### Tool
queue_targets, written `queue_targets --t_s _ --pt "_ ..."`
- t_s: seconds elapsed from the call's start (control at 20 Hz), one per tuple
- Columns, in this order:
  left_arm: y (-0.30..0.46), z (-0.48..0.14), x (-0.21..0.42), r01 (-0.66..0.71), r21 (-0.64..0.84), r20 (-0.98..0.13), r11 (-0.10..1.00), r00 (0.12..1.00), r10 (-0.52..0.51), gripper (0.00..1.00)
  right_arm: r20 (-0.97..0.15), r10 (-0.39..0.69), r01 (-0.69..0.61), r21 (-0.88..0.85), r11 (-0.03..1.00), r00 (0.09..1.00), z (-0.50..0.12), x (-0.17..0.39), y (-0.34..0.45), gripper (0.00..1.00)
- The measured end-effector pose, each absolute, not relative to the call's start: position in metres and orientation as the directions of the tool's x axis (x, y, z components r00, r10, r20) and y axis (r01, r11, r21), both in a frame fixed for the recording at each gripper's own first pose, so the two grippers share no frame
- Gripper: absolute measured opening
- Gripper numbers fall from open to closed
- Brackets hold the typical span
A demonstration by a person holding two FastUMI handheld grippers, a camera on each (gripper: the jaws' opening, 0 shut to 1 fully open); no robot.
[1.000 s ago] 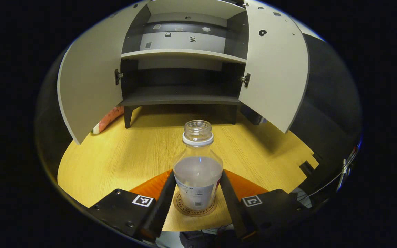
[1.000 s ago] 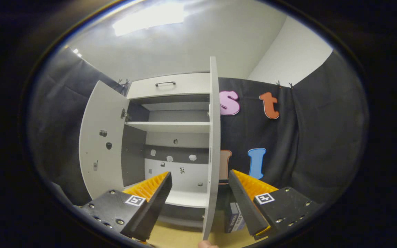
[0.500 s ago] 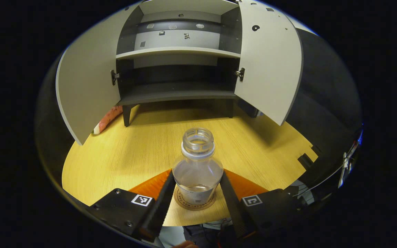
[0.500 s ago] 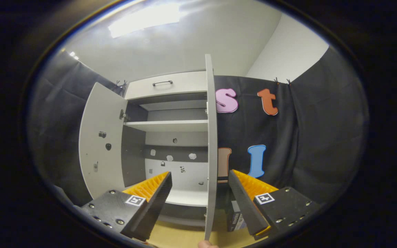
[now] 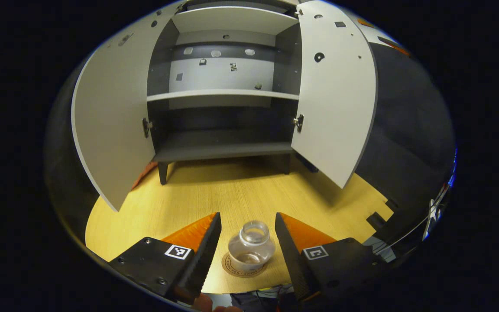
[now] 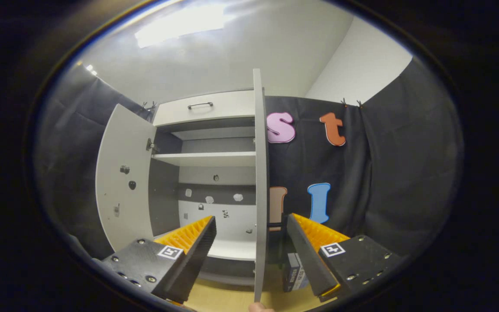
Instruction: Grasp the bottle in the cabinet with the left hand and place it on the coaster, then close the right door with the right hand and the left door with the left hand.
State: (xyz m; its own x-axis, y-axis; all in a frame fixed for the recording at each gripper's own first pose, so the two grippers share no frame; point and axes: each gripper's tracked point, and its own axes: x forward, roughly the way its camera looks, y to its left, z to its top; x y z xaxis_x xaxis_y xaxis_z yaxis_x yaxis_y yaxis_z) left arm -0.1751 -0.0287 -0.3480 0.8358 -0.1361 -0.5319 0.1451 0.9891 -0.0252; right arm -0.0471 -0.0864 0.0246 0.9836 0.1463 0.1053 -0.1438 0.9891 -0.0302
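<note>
Bottle (image 5: 251,248), apparently a little liquid inside, upright on coaster (image 5: 232,268).

Bottle (image 5: 251,248) — clear glossy plastic, uncapped. Coaster (image 5: 232,268) — matt brown, cork-like. Table (image 5: 232,195) — pale wood-grain, smooth satin. Cabinet doors (image 5: 336,95) — matt grey laminate board; hinges (image 5: 298,122) of bright metal.

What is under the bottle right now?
The bottle stands on a round coaster on the wooden table. The coaster's middle is covered by the bottle.
</note>
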Motion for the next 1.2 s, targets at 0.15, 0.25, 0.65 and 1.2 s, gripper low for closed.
queue_targets --t_s 0.15,0.25,0.65,1.2 --pt "-0.031 -0.306 -0.156 0.143 -0.018 -0.456 0.990 0.880 -0.135 0.78 0.123 0.108 -0.104 -0.040 0.994 0.987 0.028 -0.045 -0.098 0.99" --pt "-0.030 -0.276 -0.141 0.127 -0.006 -0.408 0.992 0.905 -0.118 0.78 0.133 0.070 -0.065 -0.046 0.997 0.989 0.031 -0.042 -0.110 0.99" --pt "-0.031 -0.133 -0.095 0.065 0.008 -0.189 0.998 0.980 -0.063 0.91 0.085 -0.083 0.090 -0.084 0.992 0.993 0.006 -0.021 -0.158 0.99" --pt "0.022 -0.069 -0.102 -0.084 0.034 -0.110 0.996 0.990 0.088 0.96 0.038 -0.037 0.041 -0.125 0.991 0.999 -0.014 0.000 -0.142 0.93"
